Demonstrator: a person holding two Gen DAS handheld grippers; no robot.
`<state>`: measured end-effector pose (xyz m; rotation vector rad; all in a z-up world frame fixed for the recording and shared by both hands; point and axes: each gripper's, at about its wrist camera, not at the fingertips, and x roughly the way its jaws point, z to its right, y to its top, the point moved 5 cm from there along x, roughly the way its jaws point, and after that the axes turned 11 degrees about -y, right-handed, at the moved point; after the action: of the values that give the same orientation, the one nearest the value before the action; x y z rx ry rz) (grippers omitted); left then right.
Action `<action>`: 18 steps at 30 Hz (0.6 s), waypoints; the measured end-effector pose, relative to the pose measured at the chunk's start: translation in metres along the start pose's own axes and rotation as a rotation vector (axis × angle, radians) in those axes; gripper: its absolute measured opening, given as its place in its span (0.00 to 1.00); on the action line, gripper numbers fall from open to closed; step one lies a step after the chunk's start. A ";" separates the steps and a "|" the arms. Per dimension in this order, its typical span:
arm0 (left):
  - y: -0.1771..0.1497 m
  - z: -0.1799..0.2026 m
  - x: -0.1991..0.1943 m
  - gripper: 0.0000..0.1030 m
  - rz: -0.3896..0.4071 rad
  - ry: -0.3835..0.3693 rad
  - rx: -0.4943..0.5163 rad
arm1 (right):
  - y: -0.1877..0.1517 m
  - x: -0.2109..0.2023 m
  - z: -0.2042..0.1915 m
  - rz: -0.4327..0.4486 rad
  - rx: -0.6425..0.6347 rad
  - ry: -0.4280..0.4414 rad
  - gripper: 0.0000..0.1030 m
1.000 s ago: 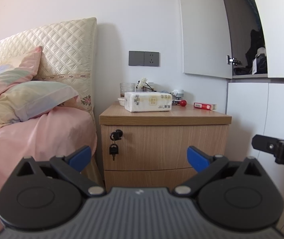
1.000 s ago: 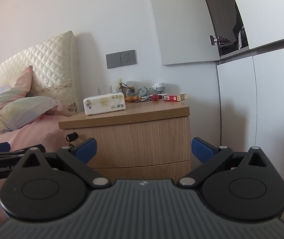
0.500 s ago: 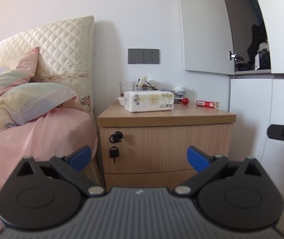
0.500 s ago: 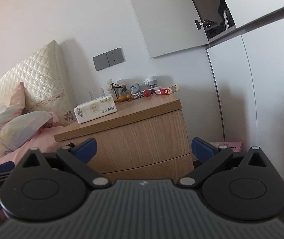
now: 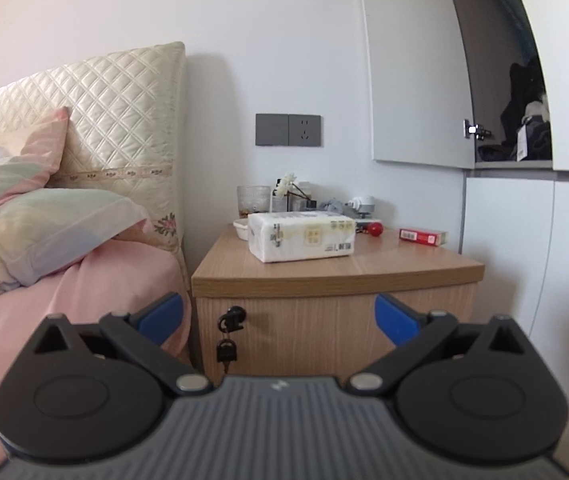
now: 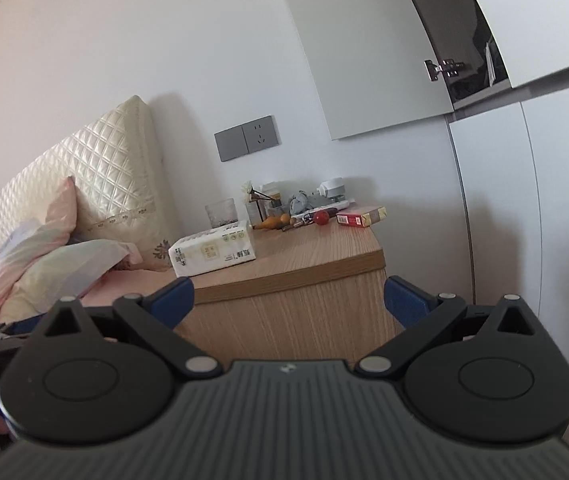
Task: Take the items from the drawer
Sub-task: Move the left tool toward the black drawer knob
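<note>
Beside a bed (image 5: 84, 280), a wooden nightstand (image 5: 336, 276) is seen with its drawer (image 5: 324, 328) closed, keys (image 5: 226, 344) hung in the lock. Both the left gripper (image 5: 278, 318) and right gripper (image 6: 288, 298) are held released, empty, short of it.

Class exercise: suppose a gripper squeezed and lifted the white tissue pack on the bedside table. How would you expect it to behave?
The tissue pack looks like a soft plastic-wrapped block, so it would probably dent under the fingers. It is likely light for its bulk. Lying flat on the bedside table, it should slide rather than roll or tip.
</note>
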<state>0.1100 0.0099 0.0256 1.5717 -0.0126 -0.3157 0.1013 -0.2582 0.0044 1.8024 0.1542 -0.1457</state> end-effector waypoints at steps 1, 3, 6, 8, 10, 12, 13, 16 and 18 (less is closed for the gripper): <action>0.000 -0.005 0.005 1.00 -0.006 0.002 -0.002 | 0.002 0.006 0.000 0.006 -0.008 0.003 1.00; -0.001 -0.018 0.015 1.00 -0.012 -0.002 0.001 | 0.004 0.021 0.002 0.020 -0.003 0.019 1.00; -0.007 -0.036 0.034 1.00 -0.052 -0.014 0.015 | 0.003 0.051 0.013 0.016 0.043 0.064 1.00; -0.011 -0.049 0.047 1.00 -0.082 -0.015 0.012 | 0.001 0.070 0.023 0.001 0.076 0.079 1.00; -0.016 -0.062 0.059 1.00 -0.110 -0.008 -0.003 | -0.002 0.087 0.034 -0.010 0.091 0.086 1.00; -0.019 -0.075 0.072 1.00 -0.132 -0.001 -0.009 | -0.004 0.102 0.044 -0.018 0.090 0.092 1.00; -0.021 -0.080 0.078 1.00 -0.138 0.000 -0.002 | -0.005 0.110 0.049 -0.022 0.081 0.089 1.00; -0.029 -0.093 0.096 1.00 -0.158 -0.006 0.033 | -0.011 0.130 0.060 -0.024 0.028 0.077 1.00; -0.034 -0.098 0.107 1.00 -0.159 -0.018 0.054 | -0.017 0.143 0.067 -0.038 0.012 0.077 1.00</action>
<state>0.2269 0.0850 -0.0289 1.6263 0.0907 -0.4579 0.2379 -0.3160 -0.0534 1.8189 0.2435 -0.1044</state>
